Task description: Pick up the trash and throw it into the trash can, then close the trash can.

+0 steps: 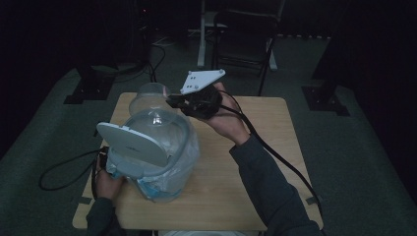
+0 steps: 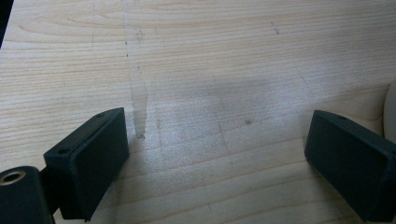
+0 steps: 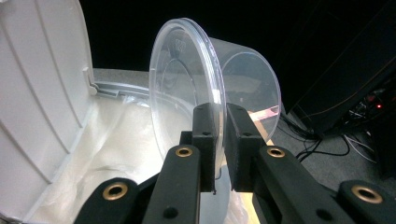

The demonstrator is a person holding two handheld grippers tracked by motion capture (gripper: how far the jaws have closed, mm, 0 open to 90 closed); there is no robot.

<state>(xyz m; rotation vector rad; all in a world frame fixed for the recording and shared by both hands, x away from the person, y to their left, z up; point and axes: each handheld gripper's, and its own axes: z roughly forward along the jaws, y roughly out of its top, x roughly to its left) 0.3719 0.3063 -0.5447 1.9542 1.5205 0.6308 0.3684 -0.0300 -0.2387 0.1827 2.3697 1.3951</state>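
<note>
Right gripper view: right tool (image 3: 219,140) clamped on rim of clear plastic container (image 3: 196,79), held tilted above the open, bag-lined white bin (image 3: 42,93). Left tool (image 2: 219,158): jaws spread wide, empty, over bare wooden surface (image 2: 210,56).

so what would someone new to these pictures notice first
Probably the clear plastic container, pinched by its rim in the right gripper and held above the open white bin with its plastic liner. Next, the bin's raised lid at the left of the wooden table. The left gripper has its jaws wide apart over bare wood, holding nothing.
</note>
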